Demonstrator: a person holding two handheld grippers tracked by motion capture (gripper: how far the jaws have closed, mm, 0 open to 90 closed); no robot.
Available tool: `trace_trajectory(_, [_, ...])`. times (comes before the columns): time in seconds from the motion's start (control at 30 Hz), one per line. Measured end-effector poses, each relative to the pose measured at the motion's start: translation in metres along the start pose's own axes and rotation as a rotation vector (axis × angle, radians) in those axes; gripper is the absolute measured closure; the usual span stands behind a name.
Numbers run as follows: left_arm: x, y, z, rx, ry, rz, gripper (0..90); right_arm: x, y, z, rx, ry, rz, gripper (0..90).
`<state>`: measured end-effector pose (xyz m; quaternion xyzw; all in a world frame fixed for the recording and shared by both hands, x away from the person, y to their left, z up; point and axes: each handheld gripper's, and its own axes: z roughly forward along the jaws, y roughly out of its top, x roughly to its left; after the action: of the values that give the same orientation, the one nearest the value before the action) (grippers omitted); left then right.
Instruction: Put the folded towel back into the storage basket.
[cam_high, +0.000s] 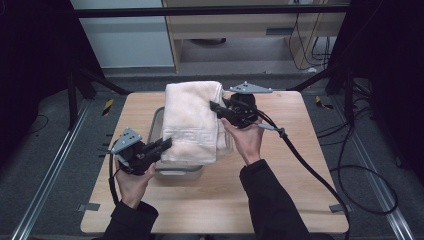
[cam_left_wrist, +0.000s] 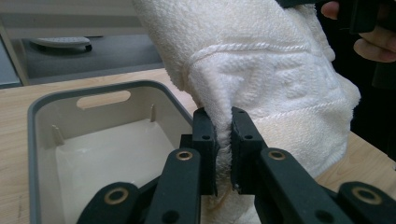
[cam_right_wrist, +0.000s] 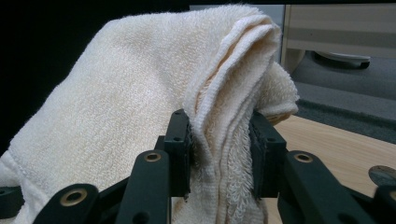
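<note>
In the high view, a folded cream towel (cam_high: 192, 122) is hanging over a grey plastic tub (cam_high: 176, 172) that is standing on the wooden surface (cam_high: 280, 190). The left gripper (cam_high: 165, 145) is touching the near left corner of the towel, and the right gripper (cam_high: 216, 106) is touching its far right edge, beyond the tub. A person's hands are holding both grippers. In the left gripper view, the left gripper (cam_left_wrist: 224, 140) is grasping a fold of the towel (cam_left_wrist: 275, 79) between its jaws, just beside the tub (cam_left_wrist: 100, 140), and the towel is hanging above the rim of the tub. In the right gripper view, the right gripper (cam_right_wrist: 219, 149) is clenching the layered edge of the towel (cam_right_wrist: 140, 102) between its jaws, above the surface (cam_right_wrist: 327, 135).
</note>
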<state>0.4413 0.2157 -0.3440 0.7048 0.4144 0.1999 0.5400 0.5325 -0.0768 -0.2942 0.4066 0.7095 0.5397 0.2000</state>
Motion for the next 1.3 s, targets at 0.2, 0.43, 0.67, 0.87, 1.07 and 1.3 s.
trace_trajectory(0.2, [0.008, 0.002, -0.005, -0.011, 0.031, -0.005, 82.3, 0.007, 0.004, 0.010, 0.000, 0.002, 0.000, 65.4])
trace_trajectory(0.43, [0.019, 0.002, -0.011, -0.022, 0.055, -0.029, 82.4, 0.017, 0.007, 0.023, -0.002, 0.006, 0.006, 65.3])
trace_trajectory(0.67, [0.030, 0.001, -0.014, -0.021, 0.086, -0.033, 82.5, 0.023, 0.009, 0.036, 0.003, 0.005, -0.003, 65.3])
trace_trajectory(0.87, [0.037, -0.001, -0.014, -0.008, 0.120, -0.026, 82.5, 0.029, 0.008, 0.048, 0.007, 0.002, -0.004, 65.3])
trace_trajectory(1.07, [0.048, -0.005, -0.012, 0.010, 0.134, -0.041, 82.6, 0.033, 0.005, 0.061, 0.021, -0.002, -0.003, 65.3])
trace_trajectory(1.3, [0.057, -0.012, -0.007, 0.042, 0.155, -0.047, 82.5, 0.034, -0.003, 0.077, 0.044, -0.007, 0.011, 65.3])
